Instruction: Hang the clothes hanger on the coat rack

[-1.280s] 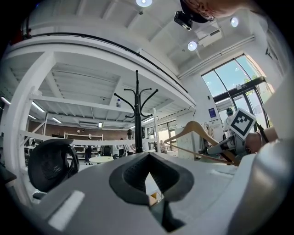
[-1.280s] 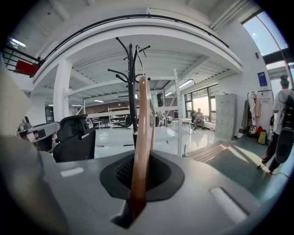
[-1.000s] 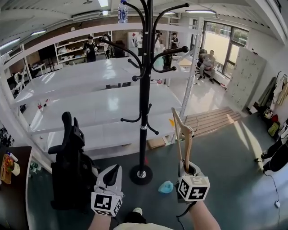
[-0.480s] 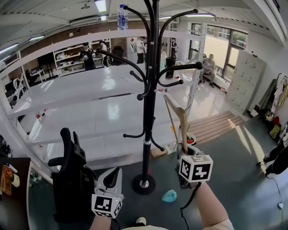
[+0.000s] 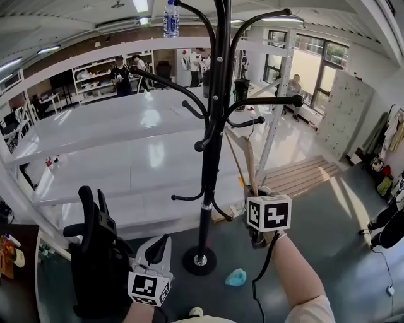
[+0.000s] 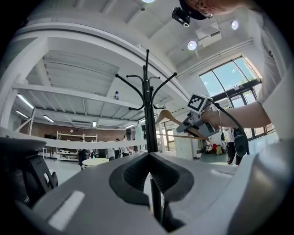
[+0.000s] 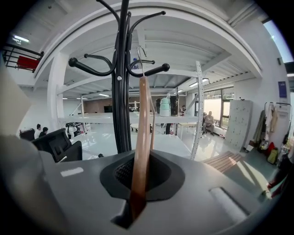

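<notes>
The black coat rack [image 5: 211,158] stands on the floor in front of me, its curved arms spreading at the top. My right gripper [image 5: 254,189] is shut on the lower bar of a wooden clothes hanger [image 5: 247,158], held upright just right of the pole, below the rack's right arm [image 5: 271,101]. In the right gripper view the hanger [image 7: 141,137] rises out of the jaws and its metal hook [image 7: 139,57] is close to the rack [image 7: 121,92]. My left gripper [image 5: 160,241] hangs low at the left of the rack's base, shut and holding nothing.
A black office chair [image 5: 95,258] stands at the lower left. White shelving [image 5: 126,158] runs behind the rack, with a water bottle [image 5: 169,17] on top. A light blue thing [image 5: 236,277] lies on the floor near the rack's base. A wooden pallet [image 5: 303,173] is on the right.
My right gripper has lifted the hanger and brought it closer to the rack's pole and right arm. The left gripper has stayed low.
</notes>
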`<state>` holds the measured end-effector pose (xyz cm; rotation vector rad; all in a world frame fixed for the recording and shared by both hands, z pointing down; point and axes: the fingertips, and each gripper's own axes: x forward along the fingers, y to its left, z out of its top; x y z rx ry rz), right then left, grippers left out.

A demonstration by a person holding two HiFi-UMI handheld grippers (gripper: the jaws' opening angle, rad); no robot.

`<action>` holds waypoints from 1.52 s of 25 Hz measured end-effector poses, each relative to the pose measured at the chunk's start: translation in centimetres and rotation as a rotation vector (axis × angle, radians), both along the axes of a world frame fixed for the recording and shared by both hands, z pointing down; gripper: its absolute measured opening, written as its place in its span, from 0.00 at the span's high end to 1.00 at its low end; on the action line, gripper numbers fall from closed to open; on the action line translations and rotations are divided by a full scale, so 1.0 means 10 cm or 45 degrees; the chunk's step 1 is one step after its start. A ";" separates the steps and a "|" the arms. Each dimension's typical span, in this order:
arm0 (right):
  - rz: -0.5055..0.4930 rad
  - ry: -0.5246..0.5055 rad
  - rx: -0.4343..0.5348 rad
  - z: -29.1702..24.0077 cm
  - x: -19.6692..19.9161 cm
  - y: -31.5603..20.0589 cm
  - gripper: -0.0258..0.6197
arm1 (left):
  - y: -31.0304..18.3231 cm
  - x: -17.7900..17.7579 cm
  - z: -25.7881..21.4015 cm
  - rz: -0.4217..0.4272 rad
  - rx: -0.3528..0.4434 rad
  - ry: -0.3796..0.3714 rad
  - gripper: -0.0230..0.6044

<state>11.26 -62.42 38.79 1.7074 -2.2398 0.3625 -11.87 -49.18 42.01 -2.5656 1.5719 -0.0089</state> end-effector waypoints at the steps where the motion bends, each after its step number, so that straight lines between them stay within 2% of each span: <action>1: 0.002 0.010 -0.005 0.03 -0.01 -0.05 0.92 | -0.03 0.00 0.02 0.001 -0.003 -0.001 0.96; 7: -0.022 0.043 -0.034 0.27 -0.18 -0.29 0.92 | -0.18 -0.06 0.15 -0.003 -0.032 -0.016 0.96; 12: -0.022 0.040 -0.065 0.38 -0.16 -0.41 0.92 | -0.26 -0.06 0.21 -0.015 -0.057 -0.014 0.96; 20: -0.026 0.001 -0.021 0.43 -0.20 -0.49 0.91 | -0.30 -0.13 0.29 -0.034 -0.078 -0.014 0.96; 23: -0.047 -0.052 0.003 0.43 -0.21 -0.48 0.90 | -0.30 -0.09 0.26 -0.036 -0.081 -0.019 0.96; 25: -0.066 -0.104 0.031 0.41 -0.23 -0.46 0.85 | -0.29 -0.07 0.26 -0.036 -0.079 -0.024 0.96; 30: -0.074 -0.146 0.148 0.25 -0.22 -0.33 0.58 | -0.21 -0.02 0.20 -0.034 -0.063 -0.025 0.96; 32: -0.070 -0.150 0.194 0.16 -0.19 -0.23 0.54 | -0.16 -0.01 0.16 -0.031 -0.053 -0.022 0.96; 38: -0.074 -0.145 0.302 -0.15 -0.04 0.22 0.53 | 0.07 0.14 0.07 -0.006 -0.028 -0.013 0.96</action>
